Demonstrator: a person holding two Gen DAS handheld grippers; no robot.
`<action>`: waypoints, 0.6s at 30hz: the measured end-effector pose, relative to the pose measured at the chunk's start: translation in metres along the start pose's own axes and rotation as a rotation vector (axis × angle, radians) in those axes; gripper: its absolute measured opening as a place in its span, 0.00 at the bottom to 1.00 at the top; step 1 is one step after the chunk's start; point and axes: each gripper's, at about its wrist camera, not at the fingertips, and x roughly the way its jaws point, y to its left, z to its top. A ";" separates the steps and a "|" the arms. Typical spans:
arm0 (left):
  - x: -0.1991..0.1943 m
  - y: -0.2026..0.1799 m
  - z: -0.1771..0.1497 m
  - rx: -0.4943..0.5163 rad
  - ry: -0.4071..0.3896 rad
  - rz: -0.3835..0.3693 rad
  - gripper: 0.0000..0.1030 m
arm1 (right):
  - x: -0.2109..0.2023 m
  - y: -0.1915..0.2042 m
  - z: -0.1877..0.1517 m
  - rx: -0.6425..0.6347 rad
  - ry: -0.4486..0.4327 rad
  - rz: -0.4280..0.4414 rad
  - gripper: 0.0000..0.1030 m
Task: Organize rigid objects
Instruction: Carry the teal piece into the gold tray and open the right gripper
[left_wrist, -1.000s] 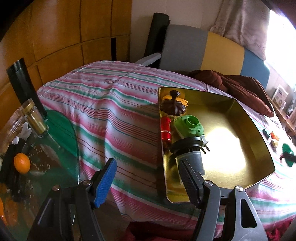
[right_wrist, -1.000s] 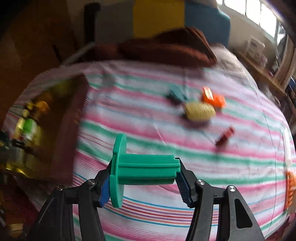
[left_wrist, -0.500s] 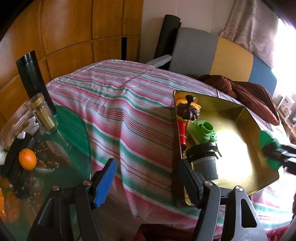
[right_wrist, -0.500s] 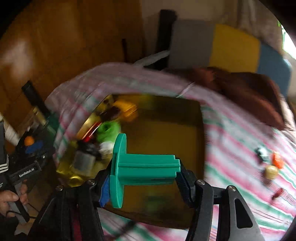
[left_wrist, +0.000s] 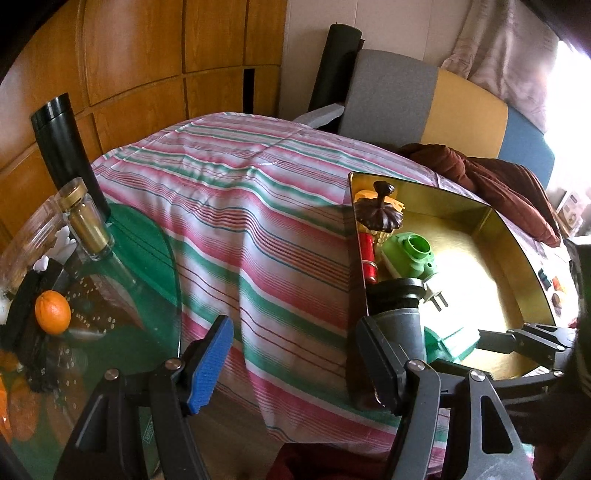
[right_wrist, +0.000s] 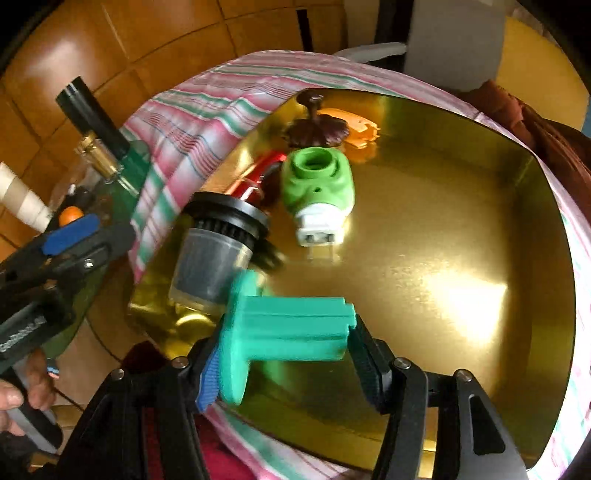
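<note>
My right gripper (right_wrist: 284, 354) is shut on a teal plastic spool (right_wrist: 288, 332) and holds it low over the near left part of the gold tray (right_wrist: 461, 229). In the tray lie a grey cylinder with a black cap (right_wrist: 218, 251), a green plug adapter (right_wrist: 317, 188), a red tube (right_wrist: 255, 177), a brown knobbed lid (right_wrist: 317, 129) and an orange piece (right_wrist: 358, 133). My left gripper (left_wrist: 295, 354) is open and empty, off the bed's near edge left of the tray (left_wrist: 517, 258). The spool (left_wrist: 448, 341) and right gripper show in the left wrist view.
The tray sits on a striped bedspread (left_wrist: 240, 229). A green glass table (left_wrist: 110, 332) at left holds an orange (left_wrist: 53, 312), a gold-capped jar (left_wrist: 86, 221) and a black flask (left_wrist: 62, 147). Small items (left_wrist: 552, 288) lie beyond the tray. A brown cloth (left_wrist: 498, 177) lies behind.
My right gripper has swung left from the loose items on the bedspread to the tray and lowered the teal spool beside the grey cylinder. My left gripper drifted back and left, staying open.
</note>
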 end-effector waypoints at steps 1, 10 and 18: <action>0.000 0.000 0.000 0.001 -0.002 0.000 0.68 | -0.002 0.001 -0.001 -0.002 -0.006 0.005 0.62; -0.006 -0.006 0.003 0.020 -0.019 0.007 0.68 | -0.030 -0.003 -0.002 0.007 -0.086 -0.003 0.66; -0.012 -0.017 0.004 0.050 -0.031 0.003 0.68 | -0.044 -0.011 -0.007 0.015 -0.124 -0.044 0.66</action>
